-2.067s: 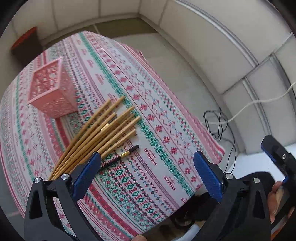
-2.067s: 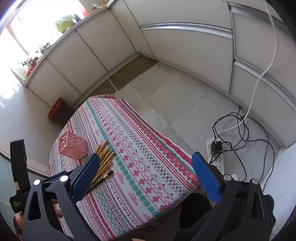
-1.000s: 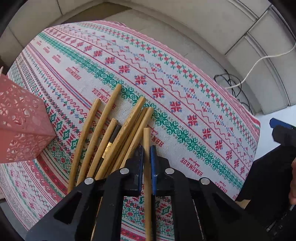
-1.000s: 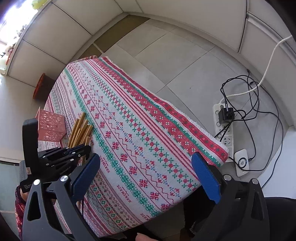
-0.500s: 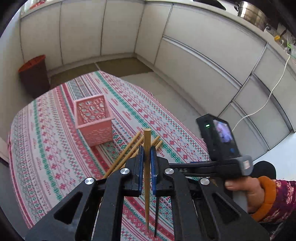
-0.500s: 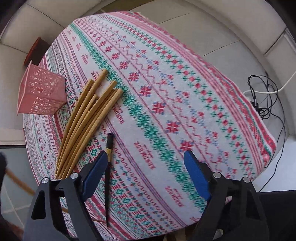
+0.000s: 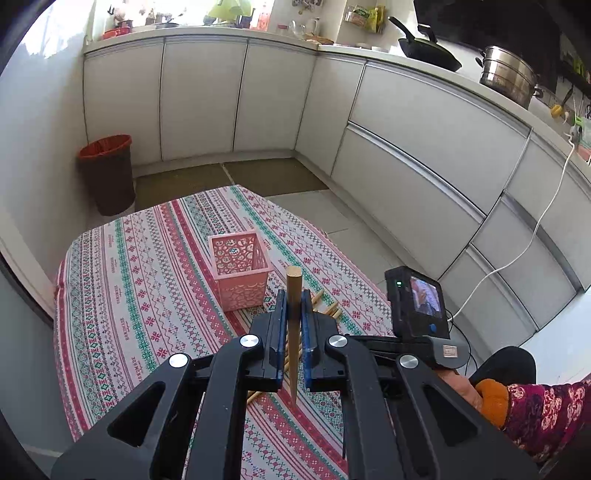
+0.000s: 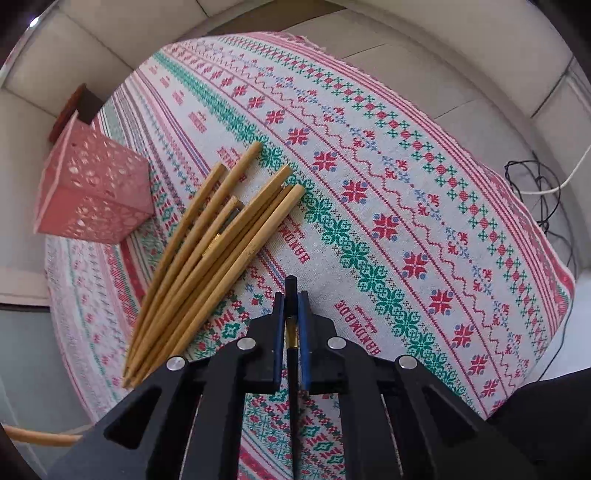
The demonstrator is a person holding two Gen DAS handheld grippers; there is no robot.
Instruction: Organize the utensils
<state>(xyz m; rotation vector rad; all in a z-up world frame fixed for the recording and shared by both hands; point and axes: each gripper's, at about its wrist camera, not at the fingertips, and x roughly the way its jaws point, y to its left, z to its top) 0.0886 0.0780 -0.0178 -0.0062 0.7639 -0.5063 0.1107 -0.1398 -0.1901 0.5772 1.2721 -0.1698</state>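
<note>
Left gripper (image 7: 294, 295) pinching a wood stick (image 7: 294, 291) above the cloth (image 7: 147, 295), pink box (image 7: 240, 273) just past its fingers, right gripper (image 8: 291, 295) pinching a black stick (image 8: 290, 291), stick pile (image 8: 218, 236) left of its fingers

White kitchen cabinets (image 7: 199, 99), tiled floor (image 7: 354, 225), red-rimmed bin (image 7: 107, 173), sunlit countertop (image 7: 207, 31)

Bare tablecloth (image 8: 424, 229) lies open right of the chopstick pile (image 8: 207, 251) (basket (image 8: 92, 192) seemingly crowds left).
</note>
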